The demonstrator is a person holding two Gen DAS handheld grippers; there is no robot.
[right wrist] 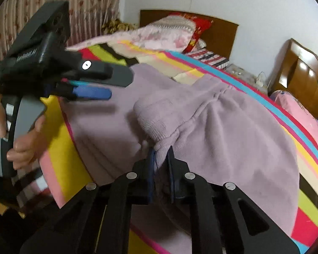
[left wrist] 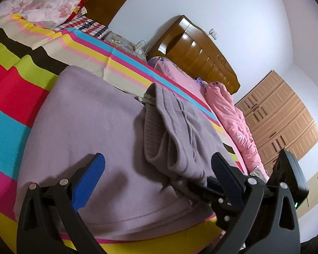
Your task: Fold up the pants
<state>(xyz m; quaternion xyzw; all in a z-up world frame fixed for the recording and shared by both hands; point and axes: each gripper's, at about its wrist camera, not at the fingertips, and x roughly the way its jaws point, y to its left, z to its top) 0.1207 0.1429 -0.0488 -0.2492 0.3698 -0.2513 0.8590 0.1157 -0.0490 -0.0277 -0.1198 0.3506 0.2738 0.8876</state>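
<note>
Right tool [right wrist: 161, 158] pinches a fold of the pants [right wrist: 222, 127], which lie spread on the bed [right wrist: 59, 148] ahead of it. Left tool [left wrist: 156, 182] stands spread, empty. Soft, light knit: you should grip near cuffs.

The pants [right wrist: 212, 127] are seen in plain mauve-lilac knit. The bed sheet [left wrist: 120, 59] is striped in cyan, magenta, yellow, cream, lime, red and black. The quilt [left wrist: 237, 122] is pink; the headboard [left wrist: 201, 53] is glossy brown.
</note>
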